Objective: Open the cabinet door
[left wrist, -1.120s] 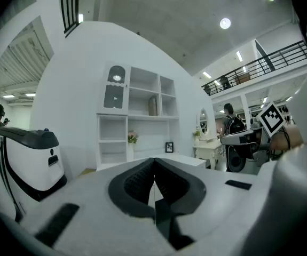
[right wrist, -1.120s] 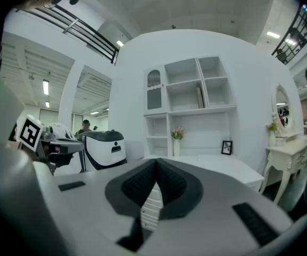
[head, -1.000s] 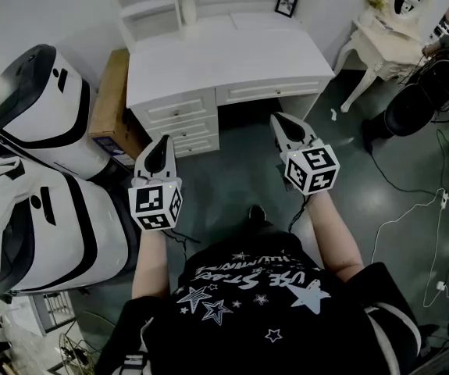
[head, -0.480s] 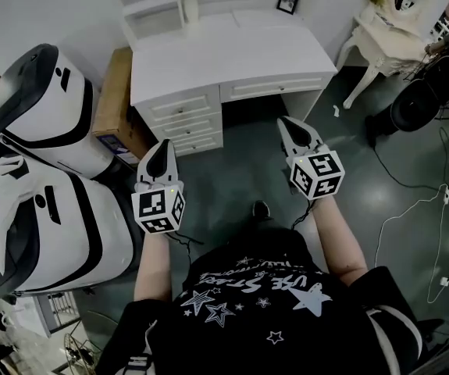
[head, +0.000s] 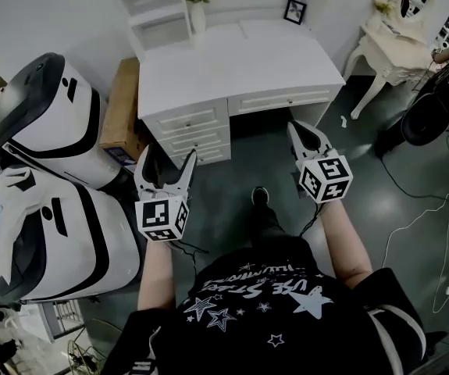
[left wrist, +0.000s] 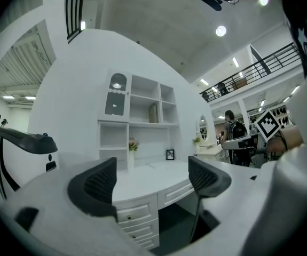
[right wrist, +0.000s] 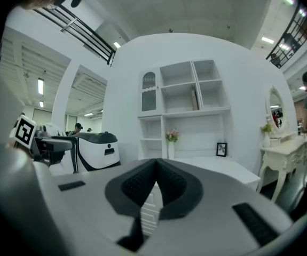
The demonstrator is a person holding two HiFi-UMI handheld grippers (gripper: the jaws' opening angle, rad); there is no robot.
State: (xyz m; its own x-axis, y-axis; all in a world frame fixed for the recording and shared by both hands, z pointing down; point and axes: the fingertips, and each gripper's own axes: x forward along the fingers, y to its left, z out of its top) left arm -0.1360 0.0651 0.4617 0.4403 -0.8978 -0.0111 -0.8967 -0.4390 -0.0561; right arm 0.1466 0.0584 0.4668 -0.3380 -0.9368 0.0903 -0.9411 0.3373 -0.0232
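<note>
The left tongs [head: 167, 161] are opening with nothing between them; the right tongs [head: 298, 130] are resting closed. The arched white cabinet door [left wrist: 117, 95] is standing upright at eleven o'clock above the white surface [head: 240, 61], likely nearer the left tongs.

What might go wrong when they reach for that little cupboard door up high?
The left gripper, its jaws opening with nothing between them, is not yet at the cabinet door; reaching up might knock the flower vase standing nearly beneath it. Cables on the floor at the right might catch a foot.
</note>
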